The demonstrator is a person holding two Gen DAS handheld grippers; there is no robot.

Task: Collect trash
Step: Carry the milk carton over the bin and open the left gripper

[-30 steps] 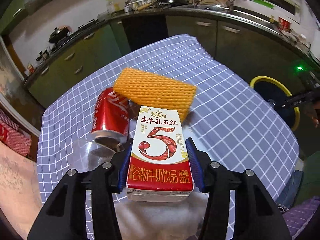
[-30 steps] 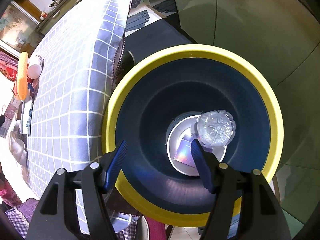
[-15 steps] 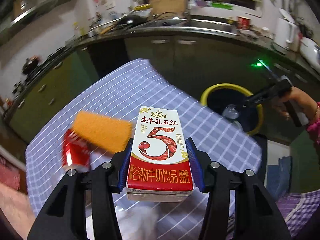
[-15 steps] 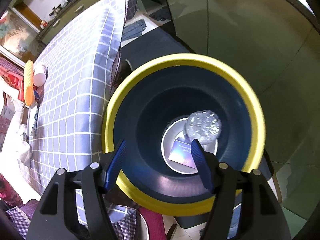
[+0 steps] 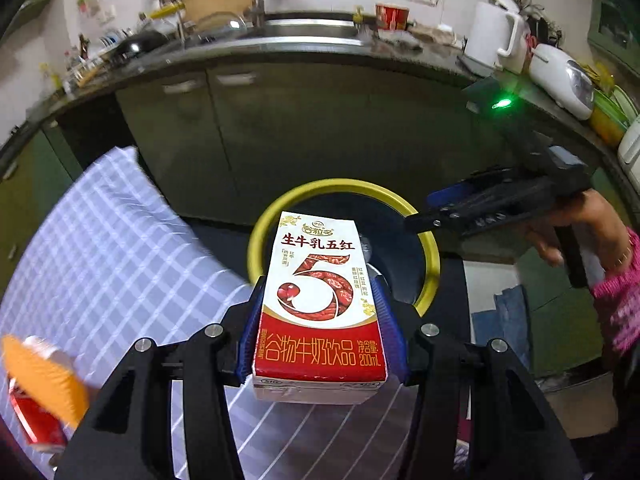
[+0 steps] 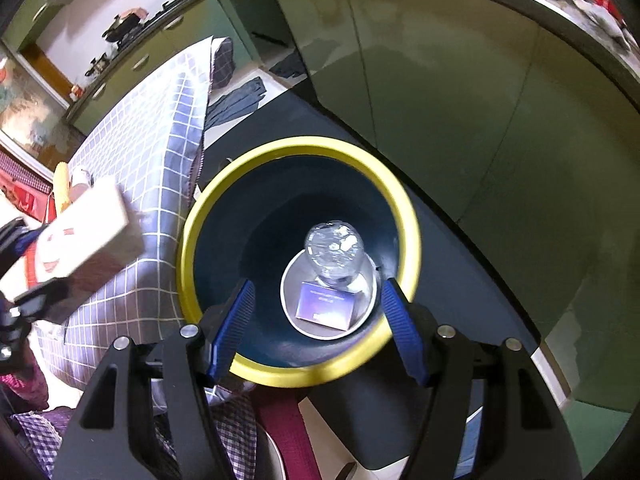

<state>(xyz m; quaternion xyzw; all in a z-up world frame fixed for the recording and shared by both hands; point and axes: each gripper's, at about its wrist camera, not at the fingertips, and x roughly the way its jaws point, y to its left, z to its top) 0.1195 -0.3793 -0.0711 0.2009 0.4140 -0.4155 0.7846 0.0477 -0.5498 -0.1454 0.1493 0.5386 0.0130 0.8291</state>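
While the soda can [image 5: 34, 412] and orange sponge [image 5: 44, 380] lie at the left on the checked bench [image 5: 112, 264], the left tool [image 5: 320, 328] clamps the milk carton [image 5: 320, 304] in the air before the yellow-rimmed bin [image 5: 430, 256]. The right tool [image 6: 316, 328], fingers spread wide and empty, hangs over that bin [image 6: 304, 148], where a clear bottle [image 6: 334, 250] and a small box [image 6: 326, 306] lie at the bottom.

The left gripper [image 5: 320, 320] clamps a red-and-white milk carton [image 5: 320, 304] between its blue pads; behind the carton stands a yellow-rimmed bin [image 5: 430, 256]; the right gripper [image 5: 440, 210] hovers at the bin's right rim; checked tablecloth [image 5: 104, 256] lies left.
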